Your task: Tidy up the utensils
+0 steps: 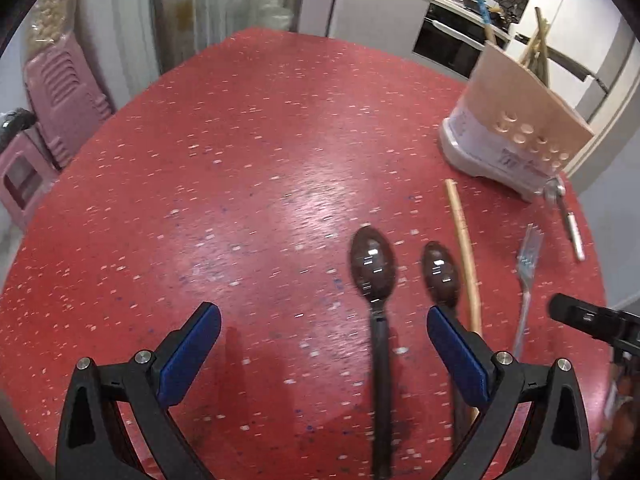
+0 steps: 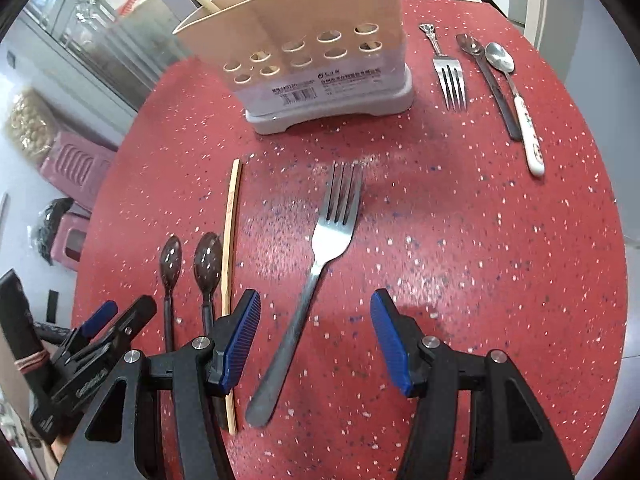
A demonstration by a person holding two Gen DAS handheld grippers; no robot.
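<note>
1. The left gripper (image 1: 324, 324) hung over the red table (image 1: 200, 160) with its blue-padded fingers (image 1: 192, 356) spread wide and nothing between the pads.
2. A dark spoon (image 1: 374, 268) lay inside that gap, nearer the right-hand finger, its long axis running straight away from the camera, bowl at the far end, handle toward the gripper.
3. A second dark spoon (image 1: 440, 274) lay just beside it, parallel, with its handle passing behind the right-hand finger.
4. A wooden chopstick (image 1: 464, 240) lay next, also lengthwise, leaning slightly left at its far tip.
5. The right gripper (image 2: 316, 340) was likewise spread wide and held nothing.
6. A steel fork (image 2: 320, 264) lay between its fingers, tines pointing away toward the holder, handle slanting back and left toward the camera.
7. The beige utensil holder (image 2: 312, 60) stood upright on a grey base at the far side of the table.
8. Right of it lay another fork (image 2: 450, 76), tines toward the camera, then a dark-handled spoon (image 2: 488, 80) and a white-handled spoon (image 2: 516, 100), bowls at the far end.
</note>
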